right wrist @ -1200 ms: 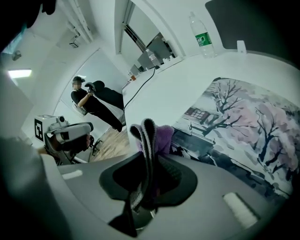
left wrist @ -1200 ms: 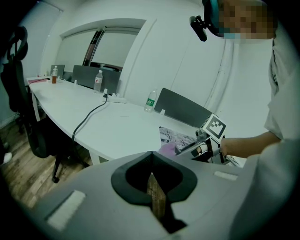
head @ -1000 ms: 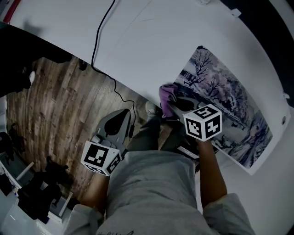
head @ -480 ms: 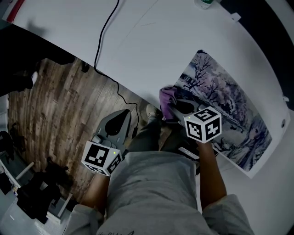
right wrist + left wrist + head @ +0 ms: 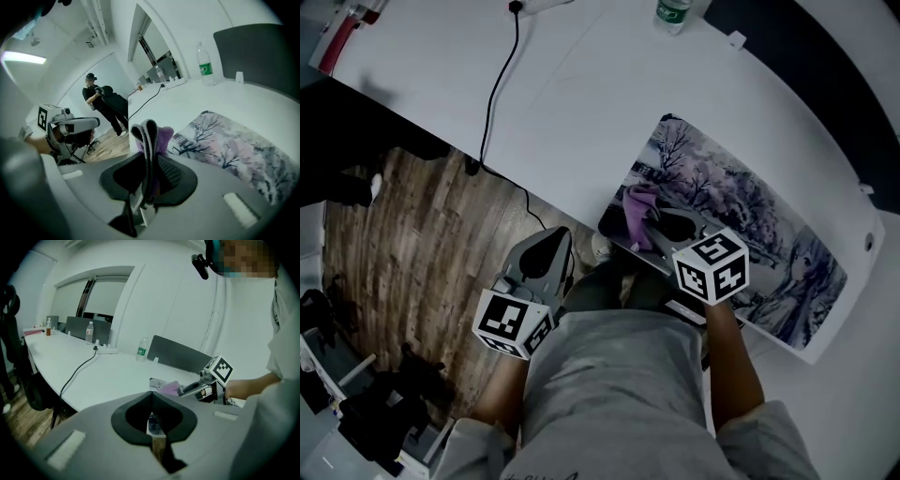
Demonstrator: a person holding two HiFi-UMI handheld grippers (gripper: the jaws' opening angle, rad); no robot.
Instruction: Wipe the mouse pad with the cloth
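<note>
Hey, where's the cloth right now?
In the head view the purple cloth sits just right of centre, clamped in the right gripper's jaws at the left end of the mouse pad.

Overhead plus two low views; common mouse pad (image 5: 750,216)

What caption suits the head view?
Right claw grips the cloth at the mouse pad edge; left claw hangs shut.

Mouse pad (image 5: 741,220): dark, bare winter trees printed over pale lilac, pink and white. Cloth (image 5: 637,208): purple, with a grey-and-white striped edge. Table (image 5: 581,103): plain white, crossed by 1 black cable (image 5: 497,89). Floor (image 5: 403,234): brown wood-grain planks. Bottle (image 5: 672,16): green label.
</note>
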